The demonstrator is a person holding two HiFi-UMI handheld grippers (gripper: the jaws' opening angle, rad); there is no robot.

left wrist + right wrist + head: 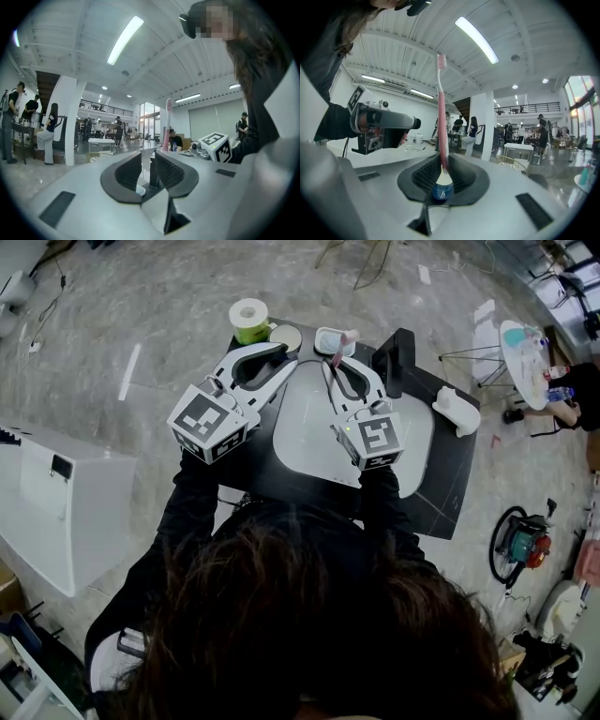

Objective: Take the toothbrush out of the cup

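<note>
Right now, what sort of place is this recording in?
Probably a large open workshop or lab hall: a high white ribbed ceiling with long strip lights, a railed upper balcony, and several people standing at other tables.

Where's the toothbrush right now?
The toothbrush is clamped between the jaws of the right gripper, bristles pointing up in the right gripper view. In the head view it lies over the right edge of the white cup, ahead of the person.
</note>
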